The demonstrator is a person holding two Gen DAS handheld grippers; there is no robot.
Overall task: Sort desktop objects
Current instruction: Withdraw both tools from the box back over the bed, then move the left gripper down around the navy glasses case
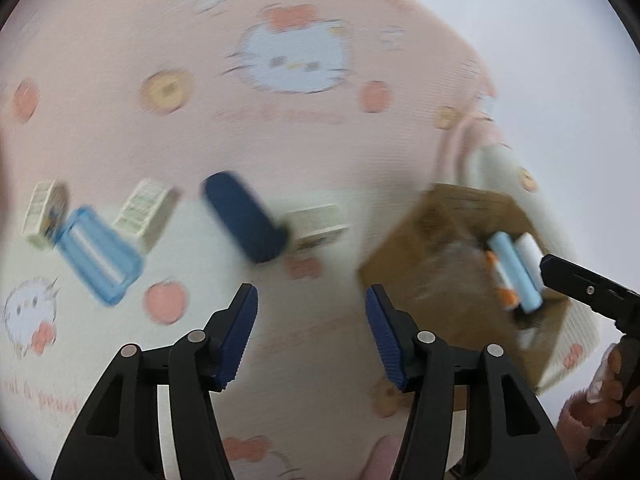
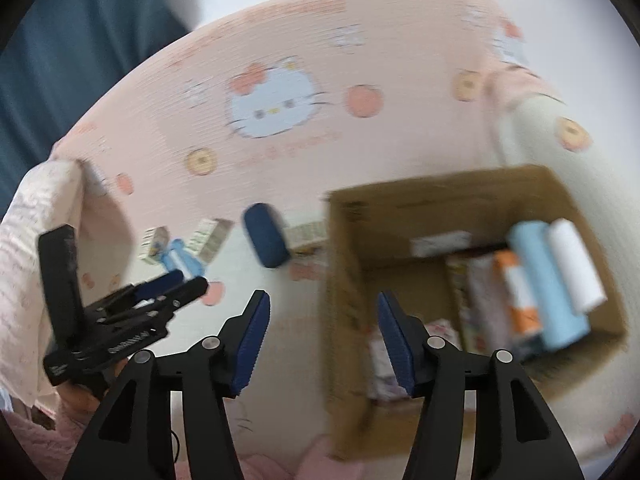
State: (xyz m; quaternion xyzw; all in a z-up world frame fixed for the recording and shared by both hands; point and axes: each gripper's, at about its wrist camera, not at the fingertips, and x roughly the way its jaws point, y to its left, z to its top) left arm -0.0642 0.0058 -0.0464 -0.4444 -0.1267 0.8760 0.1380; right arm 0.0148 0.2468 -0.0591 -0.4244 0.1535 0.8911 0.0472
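My left gripper (image 1: 312,332) hangs open and empty over the cat-print cloth (image 1: 280,152). Beyond it lie a dark blue case (image 1: 244,218), a light blue container (image 1: 98,254) and three small printed boxes (image 1: 146,210). To its right an open cardboard box (image 1: 404,256) holds a light blue roll (image 1: 516,272), a white roll (image 1: 528,252) and an orange-tipped item (image 1: 502,284). My right gripper (image 2: 322,336) is open and empty above the left wall of the cardboard box (image 2: 348,280). The left gripper (image 2: 184,284) shows at the left of the right wrist view, short of the dark blue case (image 2: 266,236).
The cloth (image 2: 280,152) covers the whole table and drops off at its far rim. A hand (image 1: 600,384) and a pink sleeve (image 2: 32,260) sit at the view edges. Packets lie on the cardboard box's floor (image 2: 400,352). A dark blue curtain (image 2: 80,40) hangs behind.
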